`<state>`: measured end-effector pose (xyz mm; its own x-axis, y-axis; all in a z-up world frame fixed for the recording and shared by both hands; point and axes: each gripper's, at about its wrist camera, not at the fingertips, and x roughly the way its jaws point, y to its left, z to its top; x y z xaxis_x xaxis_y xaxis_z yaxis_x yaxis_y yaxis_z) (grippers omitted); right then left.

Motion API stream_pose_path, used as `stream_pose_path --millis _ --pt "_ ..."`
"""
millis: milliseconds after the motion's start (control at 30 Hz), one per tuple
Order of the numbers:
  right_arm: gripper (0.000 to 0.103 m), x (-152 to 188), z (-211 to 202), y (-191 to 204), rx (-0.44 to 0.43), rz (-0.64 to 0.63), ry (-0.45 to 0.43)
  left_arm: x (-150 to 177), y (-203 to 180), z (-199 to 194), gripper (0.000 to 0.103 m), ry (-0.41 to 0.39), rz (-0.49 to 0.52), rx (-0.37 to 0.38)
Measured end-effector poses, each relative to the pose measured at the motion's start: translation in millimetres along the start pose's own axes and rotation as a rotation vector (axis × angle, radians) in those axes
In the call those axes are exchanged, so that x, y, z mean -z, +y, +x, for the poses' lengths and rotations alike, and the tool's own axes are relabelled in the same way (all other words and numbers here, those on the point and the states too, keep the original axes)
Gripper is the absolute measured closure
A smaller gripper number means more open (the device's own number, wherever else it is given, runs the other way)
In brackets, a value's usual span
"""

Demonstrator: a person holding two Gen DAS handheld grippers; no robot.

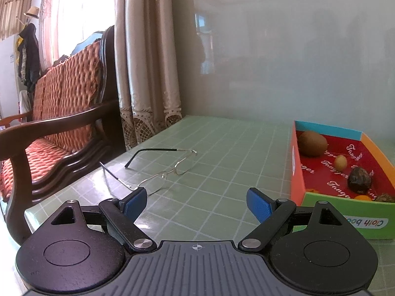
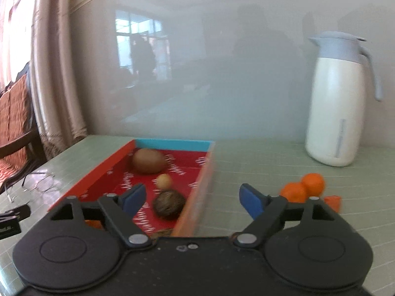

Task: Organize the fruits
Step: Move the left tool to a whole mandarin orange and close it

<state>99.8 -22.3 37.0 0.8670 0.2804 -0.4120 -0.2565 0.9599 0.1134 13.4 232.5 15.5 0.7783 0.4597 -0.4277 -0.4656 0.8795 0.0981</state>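
- Left claw (image 1: 196,203): jaws spread wide, nothing between them; it hangs over bare green gridded desk (image 1: 222,148).
- Right claw (image 2: 191,201): jaws spread wide, pinching nothing. Its left finger sits over the box (image 2: 172,145) interior, its right finger over the desk outside the box's right wall. This view is motion-blurred.
- Box: shallow cardboard tray, red printed floor, blue far wall, orange right wall, green near wall. It rests on the desk, to the right of the left claw.
- Fruit in the box, far to near: brown kiwi (image 2: 148,164) by the far end; a small pale yellow round fruit (image 2: 164,181) just in front of it; a dark brown wrinkled fruit (image 2: 169,204) nearer still. All three lie apart from one another.
- At the box's near end, left wrist view: an orange fruit (image 1: 363,197) and another brown item (image 1: 385,198), both mostly hidden by the near wall.
- Outside the box: two tangerines (image 2: 303,187) touching each other on the desk, right of the box. A small orange object (image 2: 333,201) lies just beside them; cannot tell what it is.
- Eyeglasses (image 1: 160,172), arms unfolded, lie on the desk left of the box.
- White jug with grey-blue lid (image 2: 338,98) stands upright far right by the wall.
- Wooden sofa with red-orange cushions (image 1: 61,111) beside the desk's left edge.
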Motion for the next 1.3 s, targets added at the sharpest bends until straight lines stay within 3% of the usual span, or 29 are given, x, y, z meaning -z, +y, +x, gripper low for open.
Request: stream_pose_path --millis 100,133,300,700,1300 --pt "0.002 -1 -5 -23 0.057 0.029 -0.009 0 -5 -1 0.016 0.0 0.003 0.008" --pt "0.001 0 -8 -31 0.083 0.042 -0.016 -1 -7 -1 0.016 -0.002 0.005 0.009" --pt "0.0 -1 -19 -67 0.169 0.096 -0.035 -5 -17 -6 0.001 -0.028 0.014 0.015" --pt "0.0 1 -45 -132 0.318 0.153 -0.075 -13 -74 -24 0.0 -0.067 0.075 0.105" --pt "0.0 10 -89 -222 0.44 0.247 -0.096 -17 -183 -52 0.0 -0.072 0.129 0.304"
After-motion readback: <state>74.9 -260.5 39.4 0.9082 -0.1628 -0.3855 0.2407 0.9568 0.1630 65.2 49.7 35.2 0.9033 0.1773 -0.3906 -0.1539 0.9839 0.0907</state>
